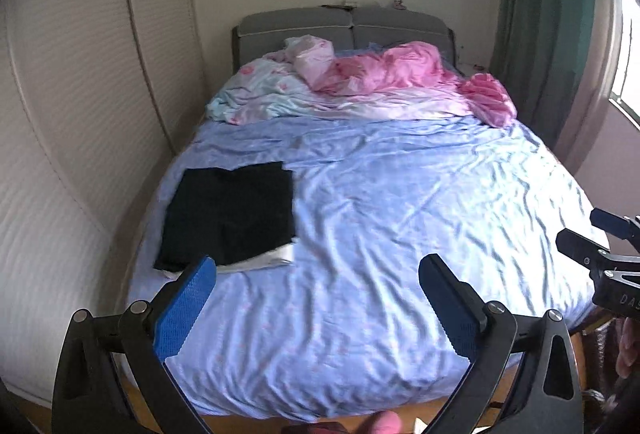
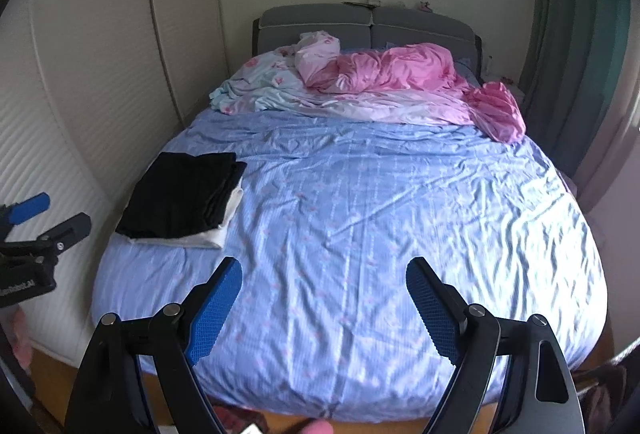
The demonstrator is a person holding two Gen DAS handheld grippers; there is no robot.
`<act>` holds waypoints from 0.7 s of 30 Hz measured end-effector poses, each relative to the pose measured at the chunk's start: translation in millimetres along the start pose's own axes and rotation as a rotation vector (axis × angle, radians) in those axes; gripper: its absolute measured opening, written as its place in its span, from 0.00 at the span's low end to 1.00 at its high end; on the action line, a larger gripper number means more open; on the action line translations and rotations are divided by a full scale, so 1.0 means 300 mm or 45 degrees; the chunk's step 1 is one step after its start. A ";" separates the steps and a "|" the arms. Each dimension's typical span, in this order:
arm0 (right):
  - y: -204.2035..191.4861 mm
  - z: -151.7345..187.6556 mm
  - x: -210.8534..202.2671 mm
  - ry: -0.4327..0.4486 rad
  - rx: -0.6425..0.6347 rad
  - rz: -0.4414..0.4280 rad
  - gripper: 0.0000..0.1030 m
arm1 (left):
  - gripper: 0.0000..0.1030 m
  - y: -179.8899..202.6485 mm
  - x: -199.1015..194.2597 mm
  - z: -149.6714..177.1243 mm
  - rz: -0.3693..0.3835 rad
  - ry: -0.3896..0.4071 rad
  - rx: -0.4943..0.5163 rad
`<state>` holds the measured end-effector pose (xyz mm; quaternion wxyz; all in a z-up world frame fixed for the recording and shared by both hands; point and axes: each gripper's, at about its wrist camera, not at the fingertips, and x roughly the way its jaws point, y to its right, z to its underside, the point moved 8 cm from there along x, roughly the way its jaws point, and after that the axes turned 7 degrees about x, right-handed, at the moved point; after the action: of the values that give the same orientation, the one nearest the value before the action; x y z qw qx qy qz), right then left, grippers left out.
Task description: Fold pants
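Observation:
Folded black pants [image 1: 232,214] lie on a folded white garment [image 1: 264,261] on the left side of the blue bed sheet [image 1: 400,234]. The same stack shows in the right wrist view, black pants [image 2: 180,194] on white cloth [image 2: 208,240]. My left gripper [image 1: 318,308] is open and empty, held above the bed's foot, just in front of the stack. My right gripper [image 2: 324,308] is open and empty above the foot of the bed, right of the stack. Each gripper also shows at the edge of the other's view.
A crumpled pink and pale floral duvet [image 1: 380,86] lies across the head of the bed by the grey headboard [image 1: 344,26]. A white wardrobe [image 1: 80,114] stands close on the left. Green curtains [image 1: 548,14] and a window are on the right. Wooden floor shows below the bed.

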<state>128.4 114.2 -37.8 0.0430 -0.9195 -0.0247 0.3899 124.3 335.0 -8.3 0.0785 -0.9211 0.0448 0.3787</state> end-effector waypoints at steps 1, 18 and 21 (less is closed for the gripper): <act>0.022 0.009 -0.015 0.004 0.008 0.005 0.83 | 1.00 0.034 -0.008 0.009 0.012 0.000 -0.004; 0.294 0.095 -0.194 0.051 0.183 0.086 0.83 | 1.00 0.309 -0.111 -0.004 0.034 0.057 0.114; 0.306 0.101 -0.212 0.062 0.183 0.089 0.83 | 1.00 0.333 -0.123 0.000 0.040 0.056 0.128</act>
<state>63.6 19.7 -22.3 0.0959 -0.9235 0.0364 0.3695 84.0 237.6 6.4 0.1176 -0.9233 0.0801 0.3568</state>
